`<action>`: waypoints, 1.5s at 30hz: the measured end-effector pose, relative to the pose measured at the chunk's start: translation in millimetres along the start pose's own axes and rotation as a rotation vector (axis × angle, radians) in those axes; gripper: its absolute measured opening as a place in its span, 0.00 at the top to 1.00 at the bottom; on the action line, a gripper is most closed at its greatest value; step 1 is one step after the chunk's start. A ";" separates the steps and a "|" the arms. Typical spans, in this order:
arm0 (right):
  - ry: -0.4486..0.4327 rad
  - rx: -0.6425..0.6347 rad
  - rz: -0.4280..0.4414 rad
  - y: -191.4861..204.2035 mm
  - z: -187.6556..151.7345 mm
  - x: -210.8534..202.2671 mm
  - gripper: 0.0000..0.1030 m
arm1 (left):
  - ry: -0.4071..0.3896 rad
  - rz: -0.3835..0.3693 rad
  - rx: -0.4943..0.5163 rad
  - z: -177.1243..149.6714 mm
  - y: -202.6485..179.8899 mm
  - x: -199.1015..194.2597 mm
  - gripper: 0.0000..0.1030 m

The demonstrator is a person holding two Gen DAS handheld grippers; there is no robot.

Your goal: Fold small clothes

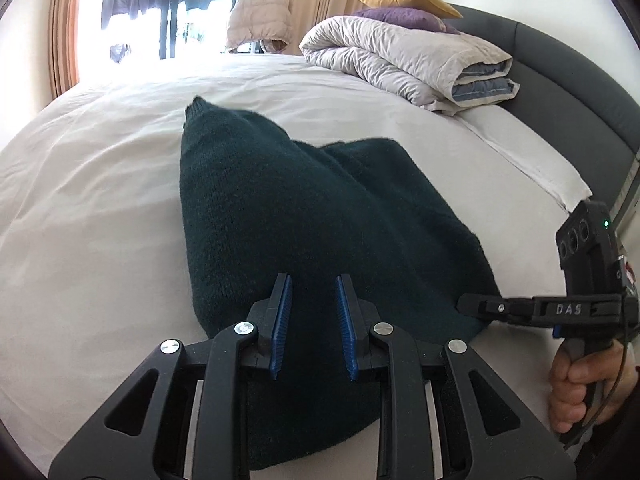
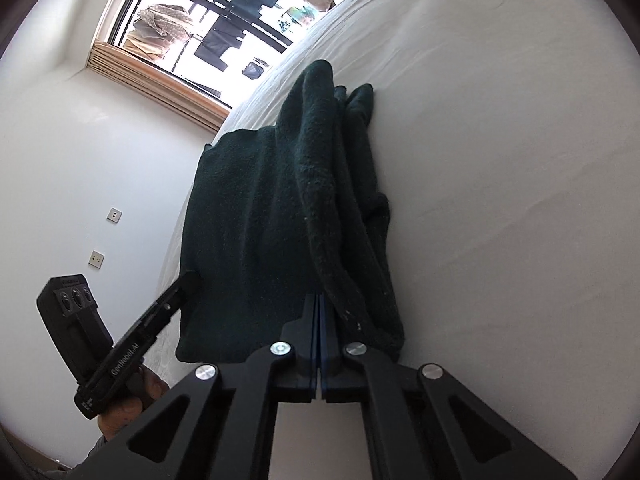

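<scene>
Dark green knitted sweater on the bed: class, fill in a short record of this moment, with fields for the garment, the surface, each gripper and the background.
garment: dark green knitted sweater, partly folded, layers bunched along one side
surface: white bed sheet
left gripper: open, blue-padded fingers over the sweater's near edge
right gripper: shut on the sweater's edge
background: rolled grey quilt at the head of the bed, yellow pillow on purple pillow, window with beige curtains
</scene>
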State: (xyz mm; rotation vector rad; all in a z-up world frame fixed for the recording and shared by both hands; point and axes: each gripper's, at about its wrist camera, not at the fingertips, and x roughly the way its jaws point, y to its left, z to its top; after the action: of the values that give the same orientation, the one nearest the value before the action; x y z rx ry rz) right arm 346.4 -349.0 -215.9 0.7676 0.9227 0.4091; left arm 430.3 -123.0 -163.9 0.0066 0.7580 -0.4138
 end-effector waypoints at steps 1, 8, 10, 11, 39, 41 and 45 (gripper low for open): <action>-0.001 -0.004 -0.004 0.7 -0.2 -0.3 1.00 | -0.019 0.024 0.011 7.4 -0.4 -2.3 0.79; -0.017 0.011 0.022 -3.0 -6.2 0.1 1.00 | 0.069 0.149 0.075 44.8 22.7 54.7 0.79; -0.021 0.013 0.032 -3.1 -7.1 1.7 1.00 | 0.046 0.159 0.114 38.9 22.1 57.2 0.78; -0.021 0.017 0.036 -3.5 -7.1 2.0 1.00 | 0.030 0.161 0.121 35.7 21.9 56.7 0.78; -0.024 0.029 0.054 27.8 84.6 25.0 0.86 | -0.056 0.131 0.075 9.0 27.6 38.1 0.76; -0.032 -0.044 0.120 49.0 70.4 19.1 0.52 | -0.058 0.138 0.063 7.5 25.6 26.9 0.76; 0.068 -0.106 0.086 60.4 31.9 36.4 0.50 | -0.061 0.162 0.091 -9.9 12.4 9.7 0.75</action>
State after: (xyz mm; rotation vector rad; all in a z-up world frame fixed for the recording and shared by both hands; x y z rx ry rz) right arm 393.2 -299.3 -179.5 0.7016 0.9261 0.5581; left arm 434.5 -113.5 -179.4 0.1392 0.6728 -0.2921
